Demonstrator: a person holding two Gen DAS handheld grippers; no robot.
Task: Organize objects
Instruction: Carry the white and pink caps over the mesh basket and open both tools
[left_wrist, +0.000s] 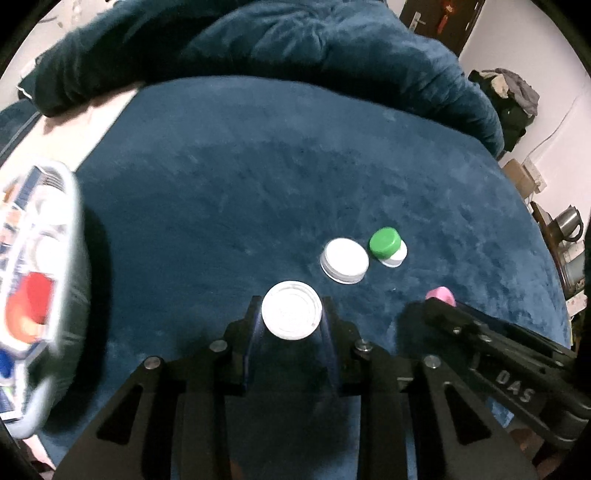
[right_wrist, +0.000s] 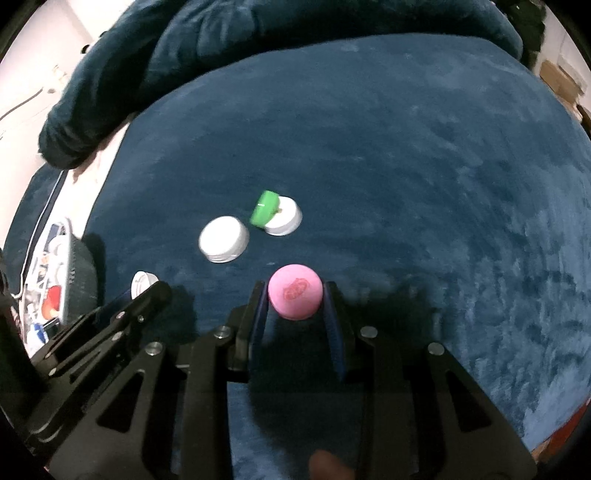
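Left tool (left_wrist: 291, 314) grips white cap (left_wrist: 291, 309); right tool (right_wrist: 295, 301) pink cap (right_wrist: 295, 295).

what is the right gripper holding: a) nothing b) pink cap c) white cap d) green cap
b: in the right wrist view the right gripper is shut on the pink cap, while the green cap lies loose on the blue cloth.

Both tools are showing matte black, angular frames with triangular cut-outs. Round silver screw heads are glinting along the left gripper (left_wrist: 291, 314), and dark blue pads are lining its fingers (left_wrist: 255, 332). Beside it, the right gripper (right_wrist: 295, 299) is wearing white "DAS" lettering on its black side.
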